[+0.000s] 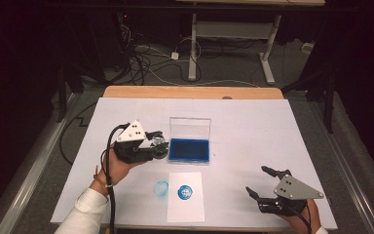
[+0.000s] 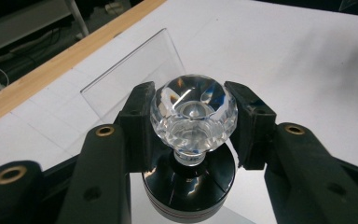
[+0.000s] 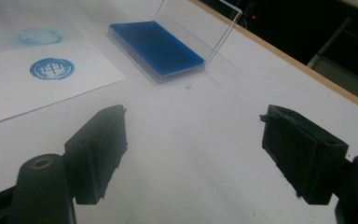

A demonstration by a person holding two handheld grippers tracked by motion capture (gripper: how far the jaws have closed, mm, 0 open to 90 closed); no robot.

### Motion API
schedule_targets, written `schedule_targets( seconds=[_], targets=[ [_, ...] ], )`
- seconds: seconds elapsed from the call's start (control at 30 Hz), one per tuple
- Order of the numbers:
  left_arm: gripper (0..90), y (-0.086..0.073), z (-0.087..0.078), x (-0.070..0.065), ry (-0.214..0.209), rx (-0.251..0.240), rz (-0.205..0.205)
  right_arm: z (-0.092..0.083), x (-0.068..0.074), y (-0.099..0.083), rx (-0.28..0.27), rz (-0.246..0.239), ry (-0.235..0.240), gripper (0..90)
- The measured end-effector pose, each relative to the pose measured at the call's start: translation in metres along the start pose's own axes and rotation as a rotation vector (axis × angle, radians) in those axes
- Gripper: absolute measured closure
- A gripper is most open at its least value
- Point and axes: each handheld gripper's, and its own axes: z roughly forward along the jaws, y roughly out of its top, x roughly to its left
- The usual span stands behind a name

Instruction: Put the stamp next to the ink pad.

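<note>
The left tool point(image 2: 193, 128) clamped a stamp point(image 2: 193, 122) by its crystal knob, axis upright, black base below; the high view placed it just left of the ink pad point(image 1: 189, 149). The right tool point(image 3: 193, 154) gaped empty, the stamped paper point(image 3: 37, 79) ahead-left.

From where I stand, the far half of the white table point(image 1: 253, 112) lies bare, so a hand can sweep there freely. Mid-table, the blue ink pad point(image 1: 189, 150) sits with its clear lid point(image 1: 190, 127) standing upright behind it, a wall against any approach from the far side. The left gripper point(image 1: 159, 141), clamped on a crystal-topped stamp point(image 2: 193, 116), hangs just left of the pad, crowding that flank. Nearer the front, the sheet of paper point(image 1: 185, 196) lies flat, no barrier. The right gripper point(image 1: 261, 181), jaws apart, has open tabletop between it and the pad.
</note>
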Motion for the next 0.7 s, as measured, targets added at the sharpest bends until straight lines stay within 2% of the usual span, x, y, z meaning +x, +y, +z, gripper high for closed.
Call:
schedule_targets(
  seconds=[0.13, 0.23, 0.4, 0.5, 0.7],
  targets=[
    [53.9, 0.0, 0.004, 0.008, 0.009, 0.018, -0.007, 0.002, 0.001, -0.003, 0.012, 0.0, 0.007, 22.1],
    [53.8, -0.002, 0.009, 0.016, 0.002, 0.028, -0.029, 0.001, 0.002, -0.003, 0.02, -0.006, 0.006, 22.1],
    [53.8, -0.005, 0.02, 0.026, 0.022, 0.068, -0.04, 0.001, 0.004, -0.003, 0.024, -0.015, 0.003, 22.3],
    [53.8, -0.007, 0.025, 0.029, 0.018, 0.077, -0.05, 0.001, 0.005, -0.004, 0.027, -0.019, 0.007, 22.3],
    [53.8, -0.008, 0.033, 0.035, 0.039, 0.104, -0.046, 0.003, 0.005, -0.004, 0.035, -0.025, 0.016, 22.4]
  ],
)
